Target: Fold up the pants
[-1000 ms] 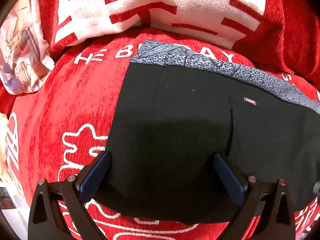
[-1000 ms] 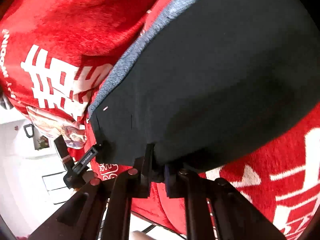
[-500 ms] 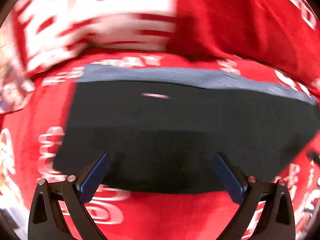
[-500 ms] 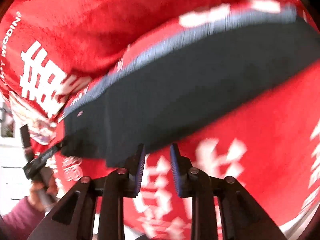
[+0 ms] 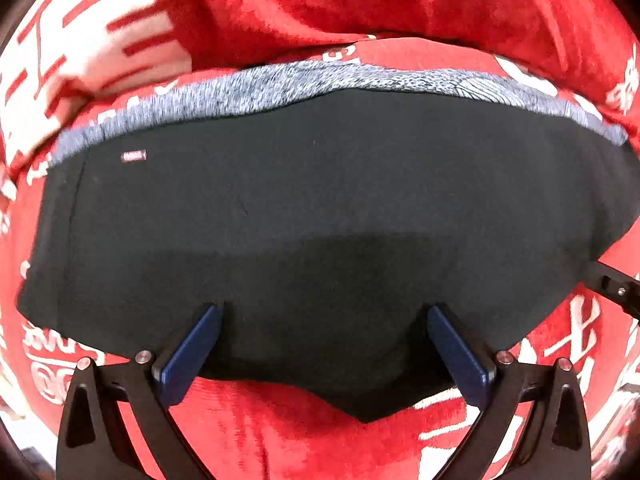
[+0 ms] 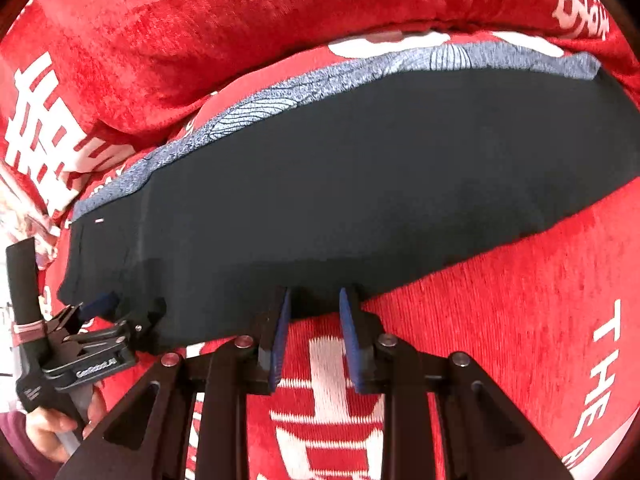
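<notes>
Red blanket with white lettering covers whole surface. Black pants lie flat on it, folded, grey patterned waistband along far edge, small label near left corner. Left gripper over near pants edge, jaws spread wide. Right gripper at near edge, jaws apart, nothing pinched.

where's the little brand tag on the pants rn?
Left wrist view: the tag sits at the far left of the black pants, just below the grey patterned waistband, well ahead of the open left gripper.
</notes>
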